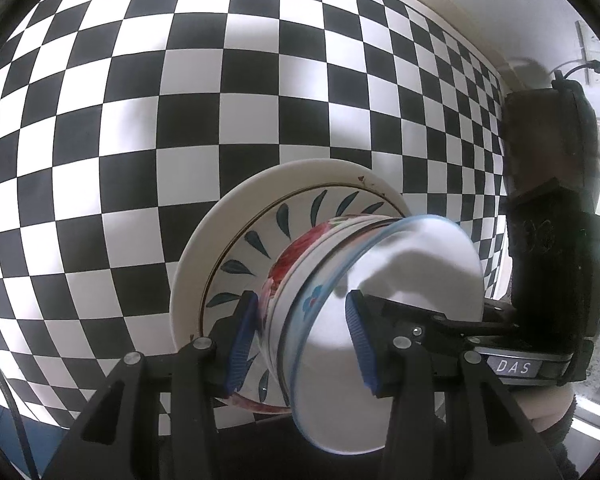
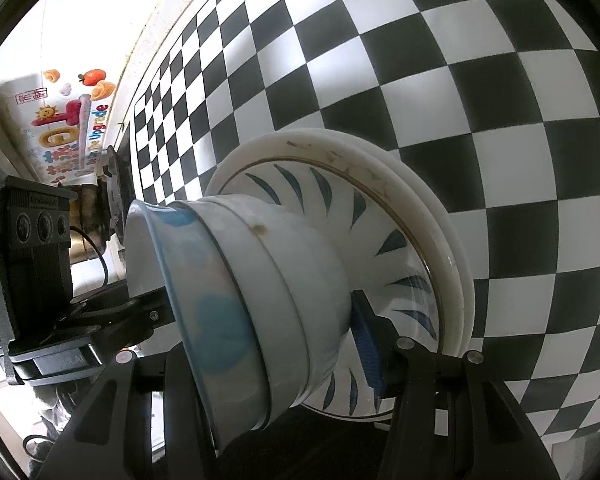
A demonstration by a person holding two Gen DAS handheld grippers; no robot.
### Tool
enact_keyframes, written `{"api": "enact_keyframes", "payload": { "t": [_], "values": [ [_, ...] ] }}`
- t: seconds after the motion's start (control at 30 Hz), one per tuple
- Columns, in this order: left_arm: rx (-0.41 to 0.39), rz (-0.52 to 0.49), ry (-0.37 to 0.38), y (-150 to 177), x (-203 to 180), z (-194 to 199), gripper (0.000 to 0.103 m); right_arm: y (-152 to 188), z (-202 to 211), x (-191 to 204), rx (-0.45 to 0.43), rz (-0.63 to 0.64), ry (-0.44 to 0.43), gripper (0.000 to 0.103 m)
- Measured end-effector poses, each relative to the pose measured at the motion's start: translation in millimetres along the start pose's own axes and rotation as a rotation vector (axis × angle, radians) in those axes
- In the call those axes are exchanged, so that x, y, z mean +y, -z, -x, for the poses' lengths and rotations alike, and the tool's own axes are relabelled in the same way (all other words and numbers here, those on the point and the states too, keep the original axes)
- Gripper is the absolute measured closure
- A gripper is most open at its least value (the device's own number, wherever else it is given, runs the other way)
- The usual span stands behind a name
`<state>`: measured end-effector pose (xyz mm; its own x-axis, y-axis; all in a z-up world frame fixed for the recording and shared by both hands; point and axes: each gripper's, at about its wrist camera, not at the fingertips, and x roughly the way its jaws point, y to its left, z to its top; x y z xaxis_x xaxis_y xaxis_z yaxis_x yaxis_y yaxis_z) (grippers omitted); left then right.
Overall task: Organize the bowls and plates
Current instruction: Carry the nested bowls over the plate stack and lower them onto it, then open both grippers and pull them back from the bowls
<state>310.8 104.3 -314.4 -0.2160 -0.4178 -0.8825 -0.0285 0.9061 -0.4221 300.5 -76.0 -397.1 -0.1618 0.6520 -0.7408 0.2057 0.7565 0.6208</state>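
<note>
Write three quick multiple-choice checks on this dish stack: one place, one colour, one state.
1. The nested bowls sit:
A) straight on the checkered cloth
B) on the leaf-pattern plate
C) on a shelf

2. The top bowl's rim is:
A) red
B) green
C) blue

3. The top bowl is:
A) empty
B) full of soup
C) upside down

Answers:
1 B: the bowls rise from the middle of the leaf-pattern plate.
2 C: a blue band runs round the edge of the top bowl.
3 A: its open side faces away from the plates, and the left wrist view shows a bare white inside.
</note>
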Motion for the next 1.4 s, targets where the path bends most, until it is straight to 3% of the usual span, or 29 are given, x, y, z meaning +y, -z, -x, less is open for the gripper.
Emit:
{"api": "enact_keyframes", "payload": {
  "t": [0.37, 0.7, 0.9, 1.1, 1.17, 1.23, 1.4],
  "values": [
    [-0.017, 0.01, -0.021, 3.9, -2.4, 2.2, 0.062, -1.7, 1.4, 3.3, -0.014, 0.013, 0.024, 0.051],
    [-0.106, -0.008, -0.1, 7.6, -9.1, 15.3, 0.061, 4.0, 7.2, 10.8, -0.031, 0.061, 0.094, 0.052],
    [-0.219, -0.012, -0.218, 20.5, -15.8, 34.1, 0.06, 10.4, 17.7, 15.4, -0.055, 0.086, 0.134, 0.052],
    [-0.323, -0.021, -0.284, 40.1, -20.9, 55.6, 0.059, 27.1, 46.2, 32.2, -0.13, 0.156, 0.214, 0.052],
    [-0.366, -0.021, -0.295, 47.2, -23.3, 64.1, 0.054, 35.0, 58.2, 40.4, -0.162, 0.183, 0.246, 0.041],
    [-0.42, -0.024, -0.319, 55.0, -26.7, 74.4, 0.035, 46.0, 71.8, 50.2, -0.205, 0.213, 0.297, 0.027],
    [-0.543, -0.031, -0.386, 74.0, -37.2, 97.1, 0.021, 74.2, 103.2, 70.8, -0.335, 0.254, 0.414, 0.019]
  ]
}}
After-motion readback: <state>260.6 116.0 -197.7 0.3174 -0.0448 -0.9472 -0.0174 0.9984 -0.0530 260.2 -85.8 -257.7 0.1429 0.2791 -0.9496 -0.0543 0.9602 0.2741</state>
